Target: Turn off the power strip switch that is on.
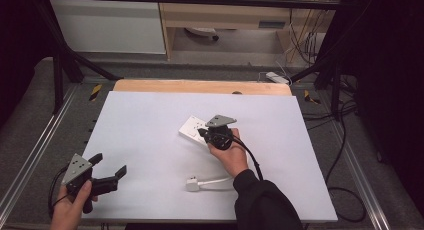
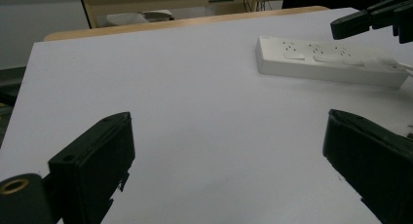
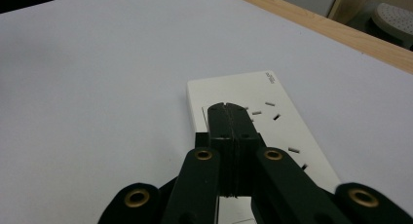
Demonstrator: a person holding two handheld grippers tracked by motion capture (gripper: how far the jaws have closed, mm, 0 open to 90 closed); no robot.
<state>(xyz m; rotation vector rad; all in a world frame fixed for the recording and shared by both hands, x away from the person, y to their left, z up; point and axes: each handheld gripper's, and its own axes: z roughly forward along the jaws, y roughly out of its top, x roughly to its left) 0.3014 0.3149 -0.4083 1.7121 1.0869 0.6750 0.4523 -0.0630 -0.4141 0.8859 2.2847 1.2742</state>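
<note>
While the right gripper [image 3: 228, 108] has its two jaws pressed flat together with nothing between them, its closed tip sits over the white power strip [image 3: 272, 131], near the end with the little printed mark. I think shut jaws make one firm poking tip, good for pushing down on the strip or holding it still so it does not slide. From the high view, the right gripper [image 1: 204, 134] is right on the strip [image 1: 192, 126], and the person's hand [image 1: 229, 152] comes at it from the near side. I cannot tell if the tip really touches the strip or floats just over it.

On the white board [image 1: 150, 140], the white plug [image 1: 193, 184] lies behind those jaws, back by the person's sleeve [image 1: 265, 200], with its thin cord running off toward the sleeve. It is well apart from the strip, so it is not plugged in yet. My guess is that the plug has to go into one of the strip's holes.

Over on the other side, the left gripper [image 2: 229, 136] has its jaws spread wide and holds nothing. Only bare board lies between them. Far ahead of them and off to one side sits the strip [image 2: 331, 63], with the other gripper's black tip [image 2: 363, 22] above it. I think this gripper waits open so it is ready to grab, maybe the plug. In the high view the left gripper [image 1: 107, 165] hangs at the near edge of the board, well away from the strip and the plug.
</note>
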